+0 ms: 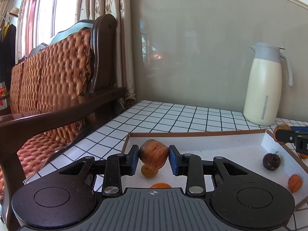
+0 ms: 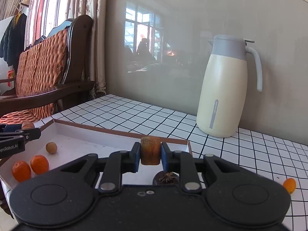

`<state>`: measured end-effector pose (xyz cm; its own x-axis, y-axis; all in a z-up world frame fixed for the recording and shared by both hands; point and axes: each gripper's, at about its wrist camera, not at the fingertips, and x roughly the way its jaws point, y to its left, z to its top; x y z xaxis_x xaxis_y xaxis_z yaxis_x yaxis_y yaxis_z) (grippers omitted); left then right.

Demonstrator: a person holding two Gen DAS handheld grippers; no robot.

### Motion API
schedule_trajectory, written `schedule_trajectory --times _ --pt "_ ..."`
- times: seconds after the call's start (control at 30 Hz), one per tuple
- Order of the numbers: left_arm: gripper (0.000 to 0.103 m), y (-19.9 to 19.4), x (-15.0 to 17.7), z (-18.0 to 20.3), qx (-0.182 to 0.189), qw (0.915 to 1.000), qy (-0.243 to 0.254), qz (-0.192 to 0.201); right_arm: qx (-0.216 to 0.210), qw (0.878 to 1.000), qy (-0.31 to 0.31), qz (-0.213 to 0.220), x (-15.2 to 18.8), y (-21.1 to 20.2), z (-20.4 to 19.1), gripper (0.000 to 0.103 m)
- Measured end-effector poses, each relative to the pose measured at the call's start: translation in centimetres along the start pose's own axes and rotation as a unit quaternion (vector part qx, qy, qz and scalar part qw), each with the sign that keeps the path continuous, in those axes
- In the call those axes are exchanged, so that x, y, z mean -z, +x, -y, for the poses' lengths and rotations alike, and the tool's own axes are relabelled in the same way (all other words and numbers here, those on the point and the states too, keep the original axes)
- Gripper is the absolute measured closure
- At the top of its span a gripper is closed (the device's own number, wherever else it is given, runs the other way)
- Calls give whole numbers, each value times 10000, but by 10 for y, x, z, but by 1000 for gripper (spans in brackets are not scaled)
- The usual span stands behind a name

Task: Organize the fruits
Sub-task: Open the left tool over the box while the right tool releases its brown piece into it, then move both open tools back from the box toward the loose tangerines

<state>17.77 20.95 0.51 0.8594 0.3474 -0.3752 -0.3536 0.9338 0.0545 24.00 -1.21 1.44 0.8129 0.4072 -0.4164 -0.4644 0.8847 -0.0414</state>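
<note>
My left gripper (image 1: 153,157) is shut on a wrinkled brown-orange fruit (image 1: 153,154) and holds it above the left part of a shallow white box (image 1: 221,140). My right gripper (image 2: 150,154) is shut on a similar brown-orange fruit (image 2: 150,151) above the box's right end (image 2: 189,146). In the box lie a small tan round fruit (image 1: 149,171), a dark mangosteen (image 1: 271,160) and small oranges (image 1: 294,182). The right wrist view shows the tan fruit (image 2: 51,147), two oranges (image 2: 39,164) and the mangosteen (image 2: 166,178) just under the gripper.
A cream thermos jug (image 2: 225,88) stands at the back right on the checked white tablecloth (image 2: 134,113). A small orange (image 2: 289,185) lies on the cloth right of the box. A wooden sofa (image 1: 57,88) with a quilted cushion flanks the table's left side.
</note>
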Motion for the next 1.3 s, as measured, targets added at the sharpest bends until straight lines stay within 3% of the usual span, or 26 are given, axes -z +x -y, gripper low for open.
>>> schedule_trajectory --times 0.03,0.07,0.1,0.13,0.17,0.27,0.8,1.3 --pt "69 1 0 -1 -22 10000 -38 43 -20 10000 -2 -69 0 3 1 84" --pt "66 1 1 -2 -38 9999 -84 79 15 9999 -32 -128 1 6 1 67" --pt "54 1 3 -3 -92 9998 -131 120 112 9999 -54 -76 3 7 1 37" --pt "16 -1 3 -4 -177 9996 -162 179 227 9997 -54 44 6 5 1 25" --pt "3 -4 4 -5 -192 9992 -164 306 298 9995 -49 114 7 3 1 19" --pt "0 -10 4 -7 -280 9985 -132 451 278 9995 0 162 7 0 3 11" --pt "0 -16 7 -9 -179 9990 -111 397 270 9996 12 116 8 -5 5 9" --pt "0 -42 9 15 43 9991 54 422 323 9993 -95 183 10 -37 13 9"
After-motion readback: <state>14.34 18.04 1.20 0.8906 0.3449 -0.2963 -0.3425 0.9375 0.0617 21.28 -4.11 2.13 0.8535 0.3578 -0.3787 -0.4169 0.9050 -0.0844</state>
